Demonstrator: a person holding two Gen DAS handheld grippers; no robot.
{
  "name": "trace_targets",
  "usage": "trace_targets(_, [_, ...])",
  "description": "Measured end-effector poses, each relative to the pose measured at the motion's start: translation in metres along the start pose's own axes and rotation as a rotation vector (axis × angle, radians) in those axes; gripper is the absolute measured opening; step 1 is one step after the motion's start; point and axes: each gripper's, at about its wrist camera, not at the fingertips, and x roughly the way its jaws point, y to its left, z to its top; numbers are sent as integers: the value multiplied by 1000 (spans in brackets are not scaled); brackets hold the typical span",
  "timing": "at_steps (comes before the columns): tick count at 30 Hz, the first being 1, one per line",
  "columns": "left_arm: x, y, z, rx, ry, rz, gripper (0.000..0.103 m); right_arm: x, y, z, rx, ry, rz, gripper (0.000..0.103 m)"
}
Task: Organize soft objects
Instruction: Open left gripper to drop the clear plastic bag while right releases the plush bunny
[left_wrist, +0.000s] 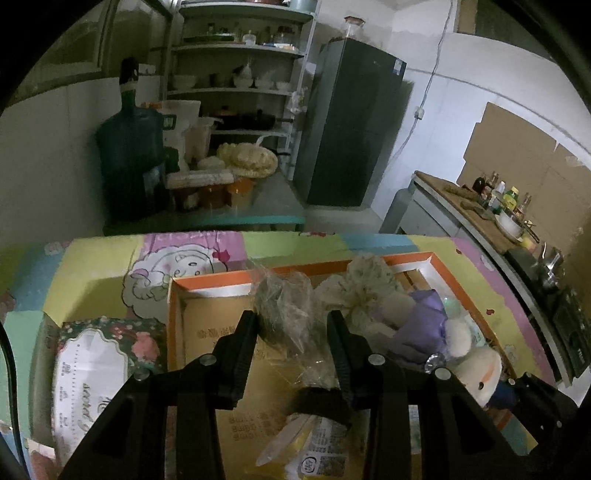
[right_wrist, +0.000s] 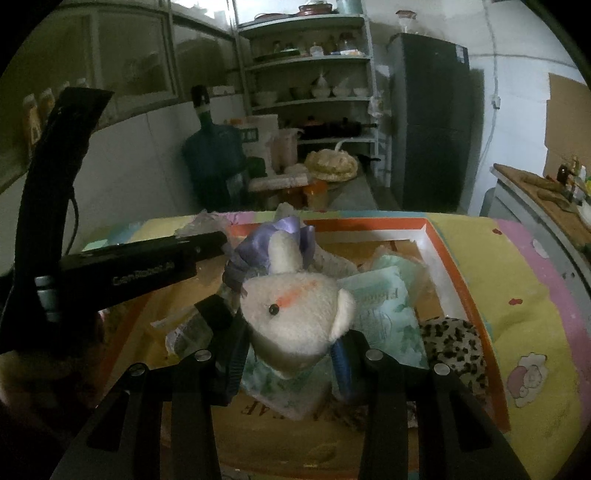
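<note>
The plush (right_wrist: 295, 317) was pinched in the right gripper (right_wrist: 291, 354), a crinkly bag (left_wrist: 291, 317) in the left gripper (left_wrist: 295, 332), both jaws half-shut; either could've been snagged on the box (left_wrist: 436, 258) rim.

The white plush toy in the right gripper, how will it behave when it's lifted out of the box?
The white plush toy looks fluffy and stuffed, so it probably squashes between the jaws rather than slipping. It likely weighs little for its bulk. Its ear and the purple ribbon may flop as it rises.
</note>
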Motion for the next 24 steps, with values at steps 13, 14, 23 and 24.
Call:
trace_targets(13, [13, 6, 0, -22, 31, 3, 42, 13, 3, -2, -10, 39, -11, 44])
trace_targets(14, [13, 7, 0, -26, 31, 3, 42, 13, 3, -3, -9, 39, -11, 45])
trace_targets(23, [9, 10, 2, -42, 5, -5, 62, 13, 3, -2, -3, 39, -6, 55])
trace_targets(24, [8, 9, 2, -41, 0, -6, 68, 13, 3, -2, -1, 38, -6, 57])
